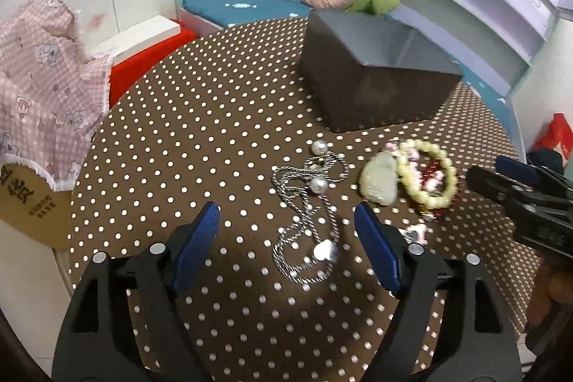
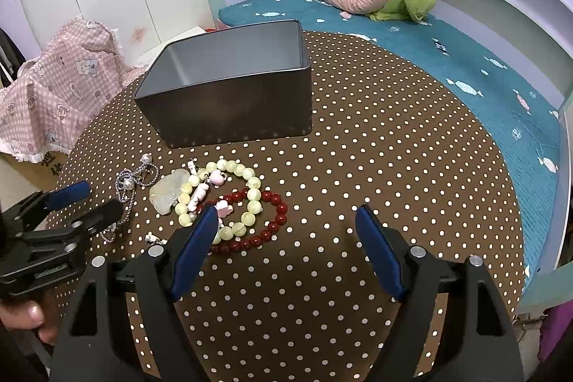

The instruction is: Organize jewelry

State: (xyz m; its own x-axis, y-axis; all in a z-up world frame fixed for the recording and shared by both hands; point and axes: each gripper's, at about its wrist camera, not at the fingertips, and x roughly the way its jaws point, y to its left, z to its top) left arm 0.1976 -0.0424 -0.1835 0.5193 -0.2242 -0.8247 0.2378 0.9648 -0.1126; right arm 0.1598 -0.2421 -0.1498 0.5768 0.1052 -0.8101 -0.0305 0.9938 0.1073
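Bracelets [image 2: 247, 203] two, chain [image 1: 308, 221] one, tin [image 2: 229, 88] one.

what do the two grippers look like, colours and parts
Both match: the left gripper and right gripper are black plastic frames with triangular cut-outs in the arms, silver round pivot pins at the joints, and two fingers lined with blue pads. Seen side-on from the right wrist view, the left one is a black linkage with blue-tipped fingers. No cables or sleeves show.
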